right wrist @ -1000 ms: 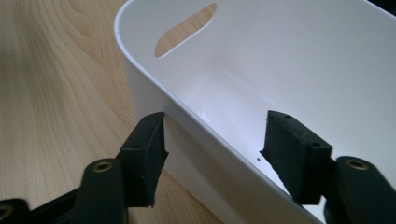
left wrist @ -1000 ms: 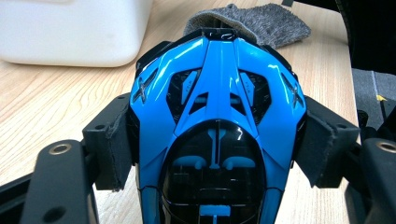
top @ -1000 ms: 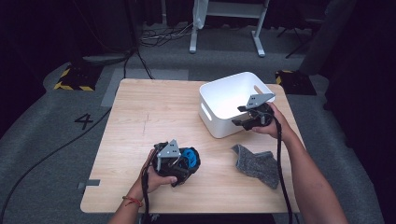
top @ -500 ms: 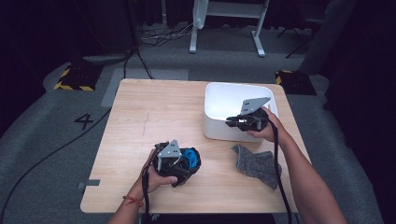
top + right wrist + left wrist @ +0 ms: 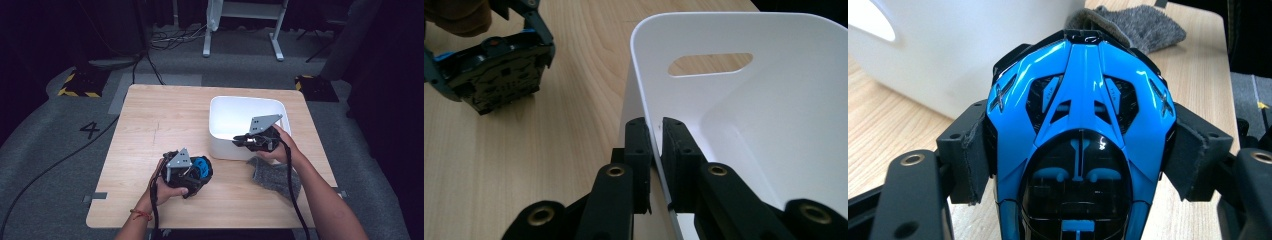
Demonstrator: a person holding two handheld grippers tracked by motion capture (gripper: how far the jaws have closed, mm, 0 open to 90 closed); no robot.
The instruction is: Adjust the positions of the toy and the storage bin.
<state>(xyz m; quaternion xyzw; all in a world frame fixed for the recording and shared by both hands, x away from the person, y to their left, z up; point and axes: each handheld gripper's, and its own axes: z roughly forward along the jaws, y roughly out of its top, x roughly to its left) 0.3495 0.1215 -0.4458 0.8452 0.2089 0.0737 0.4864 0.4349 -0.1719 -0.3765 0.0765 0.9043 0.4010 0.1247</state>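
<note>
A blue and black toy car [image 5: 1080, 125] sits nose-up between the pads [image 5: 973, 155] of my left gripper [image 5: 1080, 150], which is shut on its sides. In the high view this gripper [image 5: 199, 171] rests with the car [image 5: 201, 165] on the table's near middle. My right gripper [image 5: 656, 135] is shut on the near wall of a white bin [image 5: 774, 125], one jaw inside and one outside. From above, the right gripper [image 5: 239, 141] points left along the near rim of the bin [image 5: 220, 107].
A grey cloth [image 5: 272, 175] lies on the wooden table [image 5: 150, 120] just in front of the bin, under my right forearm. The bin has a handle slot [image 5: 709, 64] in its far wall. Cables trail off the table's near edge.
My right gripper has moved left from the bin's right corner to its near wall. The bin has turned from skewed to square with the table. The left gripper and car have not moved.
</note>
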